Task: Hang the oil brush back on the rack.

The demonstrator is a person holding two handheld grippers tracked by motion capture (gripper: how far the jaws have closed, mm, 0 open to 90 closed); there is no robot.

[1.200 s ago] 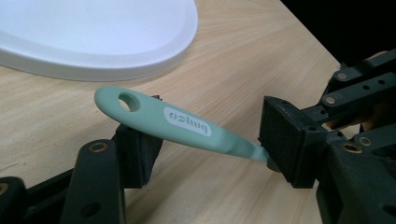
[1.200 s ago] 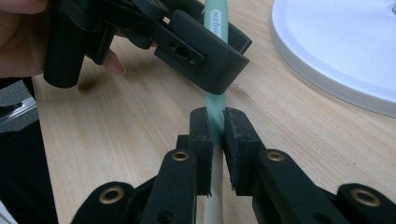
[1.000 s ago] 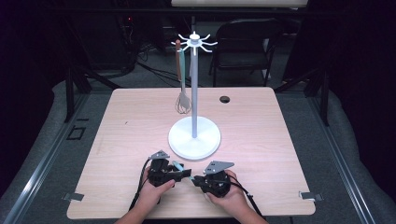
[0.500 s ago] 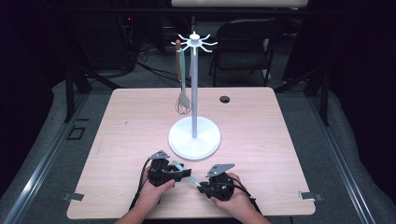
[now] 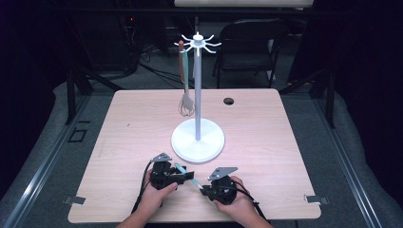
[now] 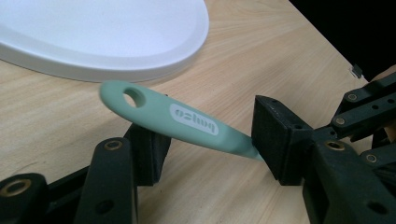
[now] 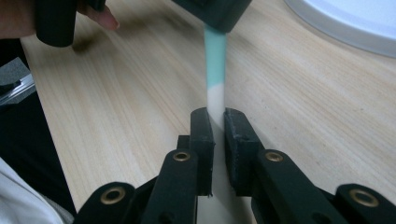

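Note:
A utensil with a mint-green handle (image 6: 187,121) and a hanging hole at its end is held low over the table's front edge. My right gripper (image 7: 217,121) is shut on its whitish part (image 7: 215,100), with the green handle (image 7: 215,60) running away from it toward the left gripper. My left gripper (image 6: 212,142) stands open, its jaws wide apart, and the handle lies slantwise between them, over the left pad and behind the right one. In the high view the left gripper (image 5: 184,176) and right gripper (image 5: 206,190) sit side by side with the utensil (image 5: 187,172) bridging them.
A white rack stands mid-table on a round base (image 5: 197,142), its pole (image 5: 196,85) topped by radial hooks. A whisk (image 5: 185,102) with a brown handle hangs from one hook. A small cable hole (image 5: 228,101) lies at the back, and a chair (image 5: 252,42) stands beyond the table.
The two grippers have drawn slightly apart, the right one shifting right and toward the front edge, so more of the green handle shows between them.

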